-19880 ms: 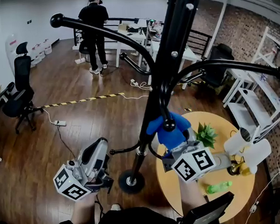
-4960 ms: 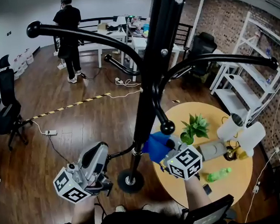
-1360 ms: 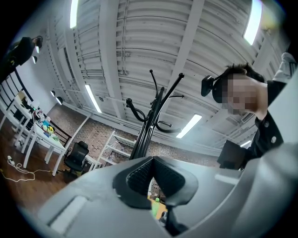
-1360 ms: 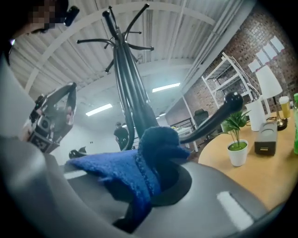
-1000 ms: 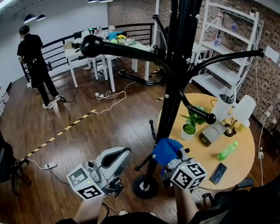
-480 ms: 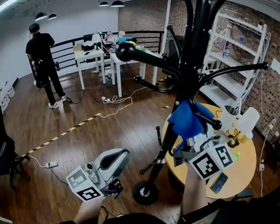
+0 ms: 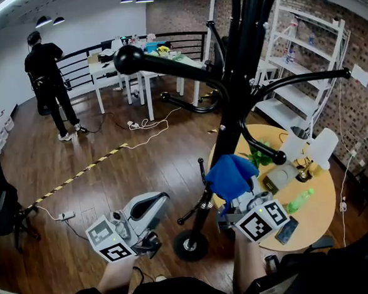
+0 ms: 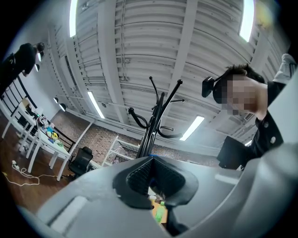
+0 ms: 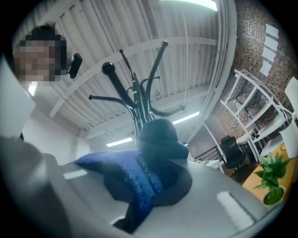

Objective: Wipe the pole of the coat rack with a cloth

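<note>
Open wood floor spreads wide at the left. The left gripper hangs low there, well apart from the pole, its fingers together on nothing. The rack's round base stands just beside the yellow round table, so room at the right is tight. The right gripper has its fingers clamped on the cloth. The cloth is bunched above them against the lower pole's right side. It is deep blue, soft and crumpled.
</note>
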The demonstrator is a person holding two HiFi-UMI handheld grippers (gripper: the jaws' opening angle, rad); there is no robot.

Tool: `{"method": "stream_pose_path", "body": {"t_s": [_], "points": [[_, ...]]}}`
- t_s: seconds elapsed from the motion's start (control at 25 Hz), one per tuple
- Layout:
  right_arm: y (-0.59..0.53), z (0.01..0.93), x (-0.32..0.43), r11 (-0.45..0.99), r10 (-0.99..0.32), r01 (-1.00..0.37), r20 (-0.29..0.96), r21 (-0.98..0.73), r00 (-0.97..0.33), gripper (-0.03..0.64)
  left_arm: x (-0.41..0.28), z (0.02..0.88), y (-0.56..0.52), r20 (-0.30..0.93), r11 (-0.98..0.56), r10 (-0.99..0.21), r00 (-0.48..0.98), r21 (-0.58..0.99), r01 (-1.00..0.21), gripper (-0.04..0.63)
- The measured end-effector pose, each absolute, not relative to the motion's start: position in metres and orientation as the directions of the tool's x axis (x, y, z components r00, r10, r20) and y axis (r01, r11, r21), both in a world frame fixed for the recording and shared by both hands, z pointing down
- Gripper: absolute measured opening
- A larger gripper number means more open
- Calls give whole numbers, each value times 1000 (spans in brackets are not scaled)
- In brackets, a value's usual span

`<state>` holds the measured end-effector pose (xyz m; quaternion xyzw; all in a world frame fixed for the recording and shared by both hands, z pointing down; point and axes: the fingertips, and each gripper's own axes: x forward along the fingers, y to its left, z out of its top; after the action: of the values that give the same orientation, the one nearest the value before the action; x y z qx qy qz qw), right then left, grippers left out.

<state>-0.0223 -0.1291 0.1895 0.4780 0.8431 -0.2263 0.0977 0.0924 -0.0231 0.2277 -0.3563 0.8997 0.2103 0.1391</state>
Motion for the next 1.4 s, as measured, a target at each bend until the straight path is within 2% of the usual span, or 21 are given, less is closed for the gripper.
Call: {"method": "stream_pose_path", "body": {"t_s": [0.4, 0.72, 0.96, 1.08, 1.24, 1.4], "points": [[-126, 327, -25, 464, 810, 788, -166, -405, -563, 20, 84, 240, -43, -362, 628, -621, -695, 301, -718, 0], [-121, 446, -24, 552, 817, 718, 103, -423, -567, 21, 83, 244, -39, -354, 629, -619, -701, 312, -712, 0], [-121, 447, -23, 532, 819, 697, 84, -481, -567, 21, 83, 242, -33, -353, 641, -607, -712, 312, -701, 0], [-122, 411, -24, 494, 818, 699, 6, -517, -575, 20, 85, 241, -31, -356, 642, -605, -712, 310, -701, 0], [-125, 360, -26, 518, 808, 729, -23, -447, -588, 20, 85, 239, -26, -365, 650, -593, -717, 309, -695, 0], [-127, 302, -26, 473, 800, 770, -158, -428, -579, 20, 84, 239, -20, -372, 655, -583, -722, 310, -689, 0]]}}
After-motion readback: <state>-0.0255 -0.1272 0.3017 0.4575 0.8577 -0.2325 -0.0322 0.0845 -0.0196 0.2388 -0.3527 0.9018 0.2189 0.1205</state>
